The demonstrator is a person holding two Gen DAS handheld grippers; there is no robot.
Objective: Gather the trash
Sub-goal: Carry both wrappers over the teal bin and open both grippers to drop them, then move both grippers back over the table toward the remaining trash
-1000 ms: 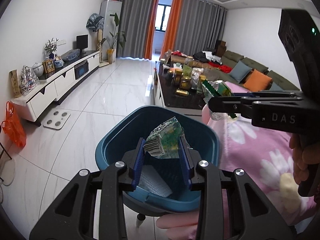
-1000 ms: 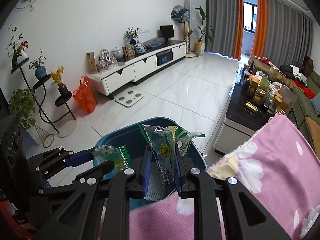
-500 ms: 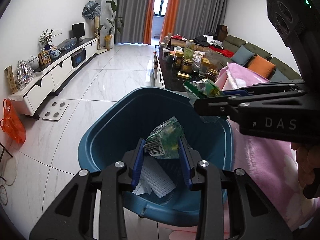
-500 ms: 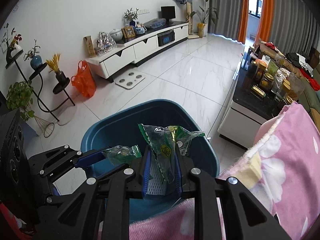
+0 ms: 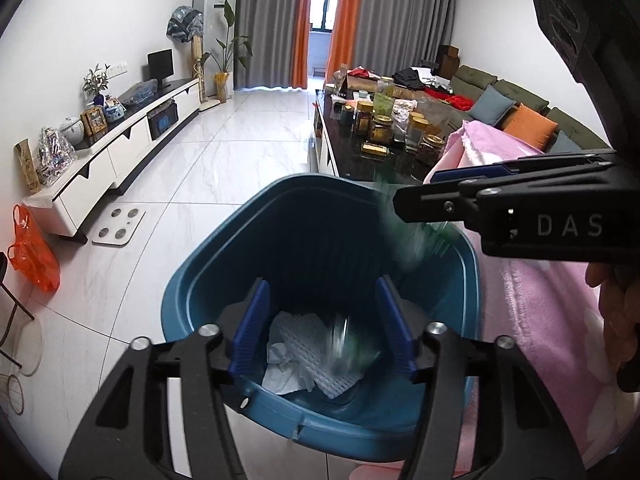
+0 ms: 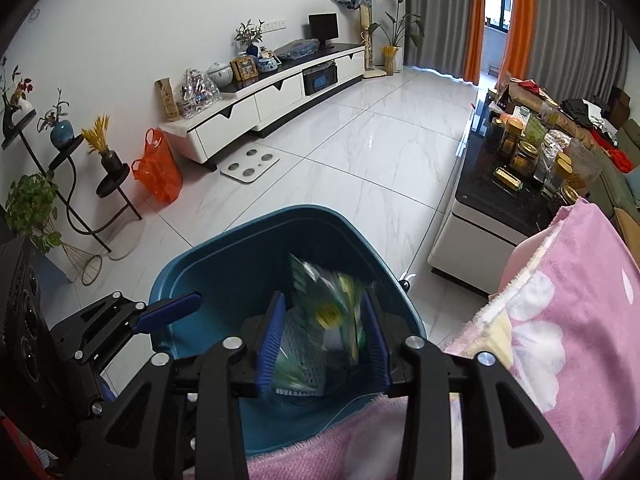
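Inside the blue bin (image 5: 192,292), white foam netting (image 5: 304,340) and crumpled paper (image 5: 280,364) lie on the bottom. Just above them, between the left gripper's (image 5: 322,326) blue pads (image 5: 252,324), a small wrapper (image 5: 344,340) shows only as a motion smear; nothing is touching it. That gripper's jaws stand wide apart over the bin's near rim.

A second wrapper (image 6: 332,304), green and yellow, is also blurred. In the right wrist view it sits between the right gripper's (image 6: 324,340) pads (image 6: 274,336), which are spread with gaps on both sides of it, so the jaws are apart and not clamping. Seen from the left wrist view, the same wrapper (image 5: 412,236) is a green streak below that gripper's tips, over the bin's far right edge.

To the right of the bin hangs a pink flowered blanket (image 6: 560,320). Beyond it stands a dark coffee table (image 5: 348,152) crowded with jars (image 5: 380,128). White floor tiles (image 6: 360,152) stretch to a low white TV cabinet (image 6: 260,100) along the left wall, with an orange plastic bag (image 6: 158,172) and a white scale (image 6: 250,164) on the floor near it. Grey and orange curtains (image 5: 344,20) close off the far end, and a green sofa (image 5: 512,100) runs along the right.
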